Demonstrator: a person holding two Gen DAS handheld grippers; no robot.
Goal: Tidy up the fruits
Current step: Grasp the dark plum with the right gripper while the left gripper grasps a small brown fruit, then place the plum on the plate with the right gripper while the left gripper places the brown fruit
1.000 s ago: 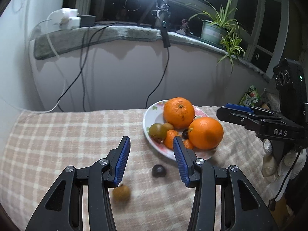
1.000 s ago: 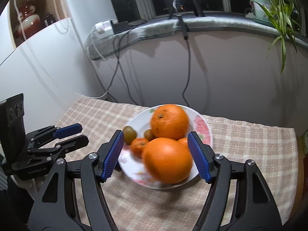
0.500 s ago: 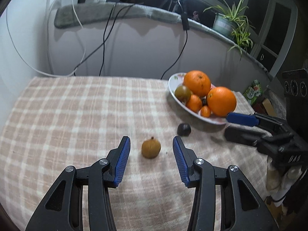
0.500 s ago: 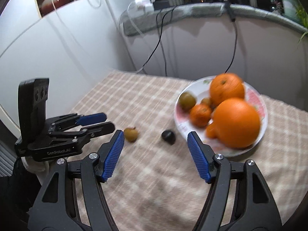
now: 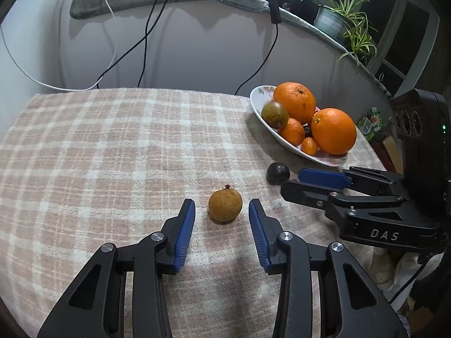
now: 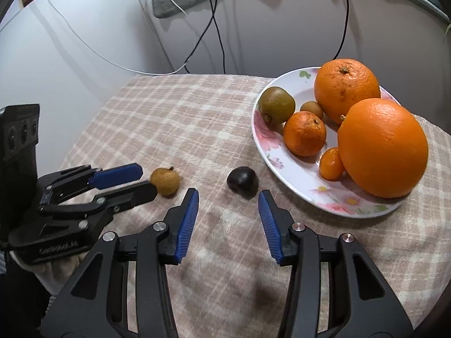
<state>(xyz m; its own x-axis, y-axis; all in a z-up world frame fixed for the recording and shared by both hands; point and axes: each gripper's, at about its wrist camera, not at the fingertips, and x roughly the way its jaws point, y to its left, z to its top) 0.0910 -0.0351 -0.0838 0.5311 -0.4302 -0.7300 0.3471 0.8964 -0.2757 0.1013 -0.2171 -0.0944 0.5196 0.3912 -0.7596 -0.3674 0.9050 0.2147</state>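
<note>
A: Fruits are mostly gathered on the flowered plate (image 6: 262, 138) at the far right of the table (image 5: 112, 152): two big oranges, a mandarin, a greenish round one and a few small pieces. Two strays lie on the checked cloth: a tan longan (image 5: 225, 207) and a dark chestnut-like fruit (image 6: 243, 182) just beside the plate's rim.

B: What could go wrong from here?

A: Both strays are small, round and smooth, and the cloth is soft. If a pad strikes one side first, I judge the fruit rolls away, the dark one perhaps under the plate's edge. The two tools also work close together; the right gripper (image 6: 227, 200) sits just beside the left gripper (image 5: 221, 209), so a sideways drift could knock them or push the longan. Too hard a squeeze might crack the longan's thin shell.

B: And the jaws?

A: The left jaws have just been closing and stand narrowly spread, with the longan between the tips, bare cloth showing on each side, so nothing is pinched. The right jaws have also just been closing, from much wider; they are parted with the dark fruit just ahead of the tips, not between the pads and untouched.

B: So neither holds anything?

A: Neither, as far as both views show.
</note>
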